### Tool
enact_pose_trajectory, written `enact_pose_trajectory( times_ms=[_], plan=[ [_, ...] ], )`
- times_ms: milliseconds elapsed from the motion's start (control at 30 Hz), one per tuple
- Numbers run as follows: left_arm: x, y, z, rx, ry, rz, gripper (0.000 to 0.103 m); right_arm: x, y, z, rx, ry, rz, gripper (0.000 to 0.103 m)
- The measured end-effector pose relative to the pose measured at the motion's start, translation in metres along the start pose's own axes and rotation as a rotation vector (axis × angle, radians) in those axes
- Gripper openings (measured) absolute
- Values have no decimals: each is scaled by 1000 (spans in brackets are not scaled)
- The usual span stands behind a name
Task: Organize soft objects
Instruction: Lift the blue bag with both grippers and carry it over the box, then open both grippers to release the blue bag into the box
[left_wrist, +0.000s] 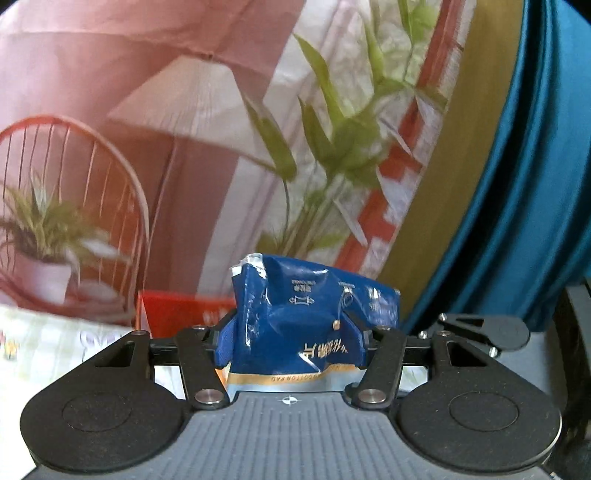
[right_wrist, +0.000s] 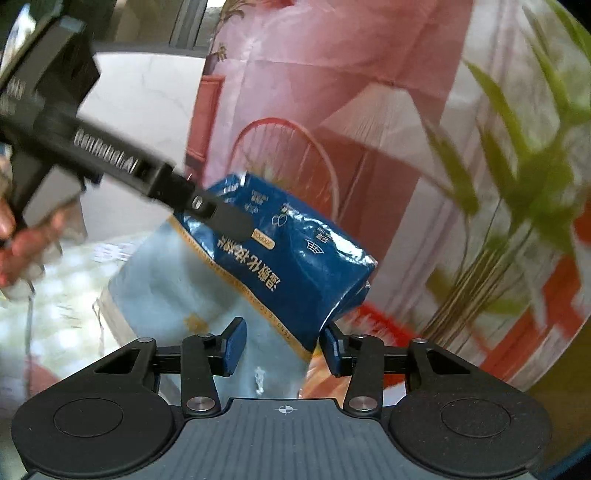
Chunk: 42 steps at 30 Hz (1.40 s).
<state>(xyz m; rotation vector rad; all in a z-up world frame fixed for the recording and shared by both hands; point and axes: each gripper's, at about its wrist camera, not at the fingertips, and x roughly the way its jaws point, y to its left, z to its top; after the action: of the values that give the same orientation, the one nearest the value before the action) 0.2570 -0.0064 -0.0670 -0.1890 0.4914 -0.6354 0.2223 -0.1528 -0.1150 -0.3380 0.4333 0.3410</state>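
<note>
Up off the table, blue cotton pad pack squeezed and crumpled between the left gripper pads, right gripper jaws partly apart, pack's pale lower end between them, contact unclear, printed backdrop behind.

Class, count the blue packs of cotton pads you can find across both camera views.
1: the blue pack is clamped in the left gripper, and the right view shows the same blue pack. Others may be hidden.
</note>
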Motion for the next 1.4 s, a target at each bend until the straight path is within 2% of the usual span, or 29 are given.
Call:
enact_pose_trajectory(
  times_ms=[133, 333, 567, 733, 933, 1100, 1200, 1300, 1400],
  plan=[
    [19, 2, 15, 45, -16, 9, 60, 28, -7, 10, -65, -17, -94, 35],
    [52, 16, 2, 22, 67, 4, 60, 70, -24, 2, -4, 16, -134, 34],
    [86, 45, -31, -88, 225, 51, 57, 103, -33, -25, 147, 142, -44, 33],
    [98, 50, -38, -86, 298, 91, 57, 120, -36, -38, 263, 224, 26, 33],
    [105, 57, -47, -67, 350, 137, 58, 134, -42, -48, 396, 279, 65, 33],
    [103, 51, -44, -32, 344, 144, 59, 138, -43, -49, 407, 290, 58, 33],
    [102, 43, -40, 11, 326, 165, 66, 137, -42, -48, 396, 286, 26, 39],
    [95, 37, -35, 39, 296, 169, 77, 131, -39, -46, 362, 275, -29, 48],
    [86, 29, -30, 73, 266, 178, 89, 124, -40, -44, 353, 260, -75, 64]
  ],
)
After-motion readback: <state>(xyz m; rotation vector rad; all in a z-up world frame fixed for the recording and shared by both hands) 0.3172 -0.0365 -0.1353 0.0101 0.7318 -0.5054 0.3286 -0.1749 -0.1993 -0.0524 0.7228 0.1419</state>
